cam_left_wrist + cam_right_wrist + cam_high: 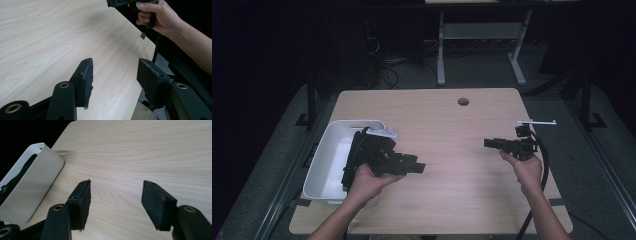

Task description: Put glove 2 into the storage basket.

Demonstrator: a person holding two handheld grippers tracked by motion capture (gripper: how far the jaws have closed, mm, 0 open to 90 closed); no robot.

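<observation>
My left gripper (419, 167) lies low over the wooden table (437, 115) at the left, just right of a white bin (324, 150), pointing right. In the left gripper view its jaws (115, 67) stand open over bare wood with nothing between them. My right gripper (488, 143) is held near the table's right edge and points left toward the other one. The right gripper view has its jaws (116, 186) open as well, over bare wood. The person's right hand (160, 17) grips that gripper's handle at the top of the left gripper view.
The white bin (37, 170) stands at the table's left edge with something black (15, 180) inside it. A round hole (463, 101) sits near the table's far edge. A white desk frame (482, 45) stands on the floor beyond. Cables trail off both grippers.
</observation>
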